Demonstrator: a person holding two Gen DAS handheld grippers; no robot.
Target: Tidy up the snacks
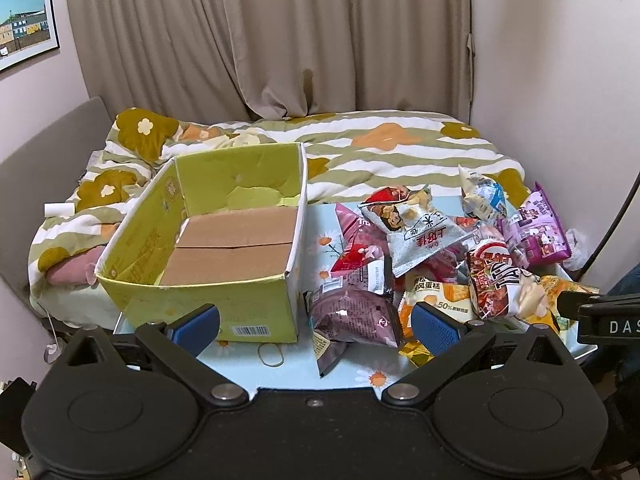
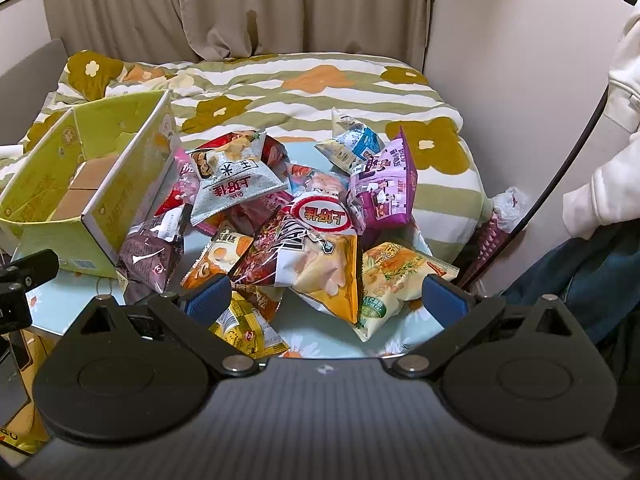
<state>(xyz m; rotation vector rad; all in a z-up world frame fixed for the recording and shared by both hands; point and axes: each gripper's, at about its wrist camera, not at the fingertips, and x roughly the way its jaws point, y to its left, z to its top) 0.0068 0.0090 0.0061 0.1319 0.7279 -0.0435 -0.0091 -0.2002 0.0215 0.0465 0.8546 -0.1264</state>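
Note:
A yellow-green cardboard box stands open and holds nothing on the left of a light blue flowered table; it also shows in the right wrist view. A pile of several snack bags lies to its right, also seen in the right wrist view. My left gripper is open and holds nothing, low at the table's near edge, with a dark purple bag between its fingers' line. My right gripper is open and holds nothing, just before a white-and-yellow chip bag.
A bed with a flowered striped quilt lies behind the table, with curtains beyond. A rubber band lies on the table near the box. A person in white top and jeans stands at the right. A plastic bag sits by the wall.

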